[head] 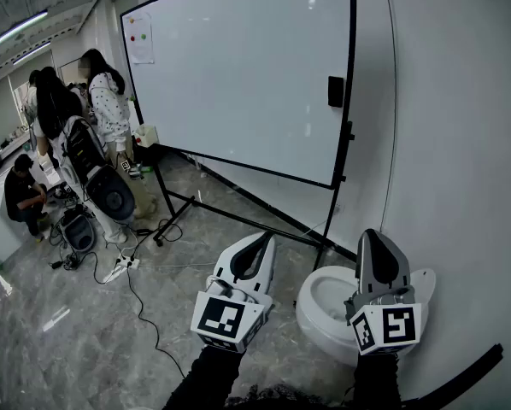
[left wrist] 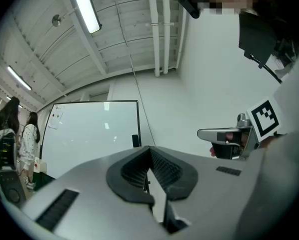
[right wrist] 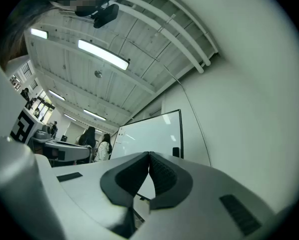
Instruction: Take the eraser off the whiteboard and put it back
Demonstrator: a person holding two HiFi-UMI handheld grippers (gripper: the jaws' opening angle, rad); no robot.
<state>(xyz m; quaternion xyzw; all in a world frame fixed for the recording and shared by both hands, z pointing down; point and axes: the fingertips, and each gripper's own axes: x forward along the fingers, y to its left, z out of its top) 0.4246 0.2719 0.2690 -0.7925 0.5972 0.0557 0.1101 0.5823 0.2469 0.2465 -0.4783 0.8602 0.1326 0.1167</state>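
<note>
- Where is the eraser [head: 336,91] sitting?
- It is clinging upright near the right edge of the whiteboard [head: 238,75], well ahead and above.
- Which side is closer?
- The right hand-held gripper [head: 372,239] is looking nearer. It and the left hand-held gripper [head: 262,244] are both closed and empty.

Whiteboard [head: 238,75] is showing white, black-framed; eraser [head: 336,90], beyond the fingertips [head: 372,239], is showing black; marker cubes [head: 226,319] are displaying black-and-white squares.
</note>
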